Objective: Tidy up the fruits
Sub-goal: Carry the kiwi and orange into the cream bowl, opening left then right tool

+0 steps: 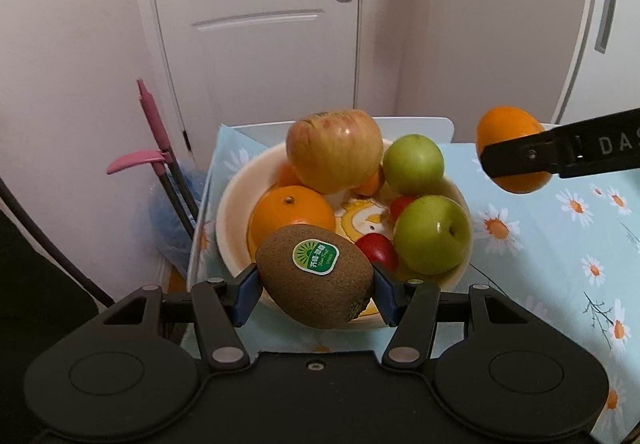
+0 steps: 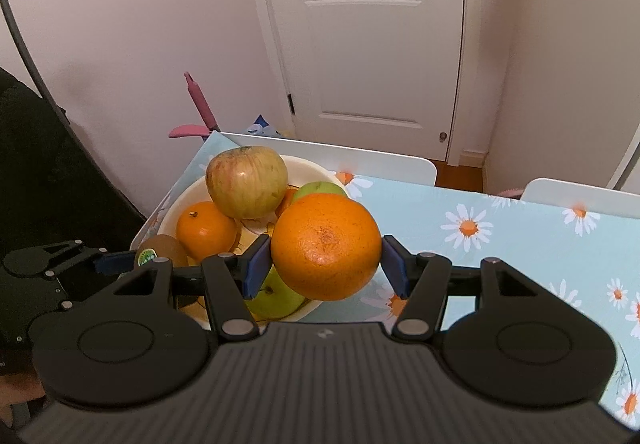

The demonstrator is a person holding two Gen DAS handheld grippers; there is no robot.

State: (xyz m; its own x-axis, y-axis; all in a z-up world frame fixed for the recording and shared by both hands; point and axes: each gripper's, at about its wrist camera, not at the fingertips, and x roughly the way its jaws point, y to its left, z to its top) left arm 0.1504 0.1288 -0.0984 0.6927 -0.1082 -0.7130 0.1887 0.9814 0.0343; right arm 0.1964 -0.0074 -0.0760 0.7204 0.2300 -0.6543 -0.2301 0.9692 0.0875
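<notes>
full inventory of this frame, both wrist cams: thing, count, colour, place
kiwi: 1, brown with green sticker, in left gripper, over bowl's near rim
held orange: 1, orange, in right gripper, to the right of the bowl
bowl: 1, cream, on table's left end
apple: 1, red-yellow, atop the pile in bowl
green apples: 2, green, bowl's right side
bowl orange: 1, orange, bowl's left side
small red fruits: 2, red, low in bowl
tablecloth: 1, light blue with daisies, on table
door: 1, white, behind table
left gripper: 1, black, blue pads
right gripper: 1, black, blue pads
</notes>
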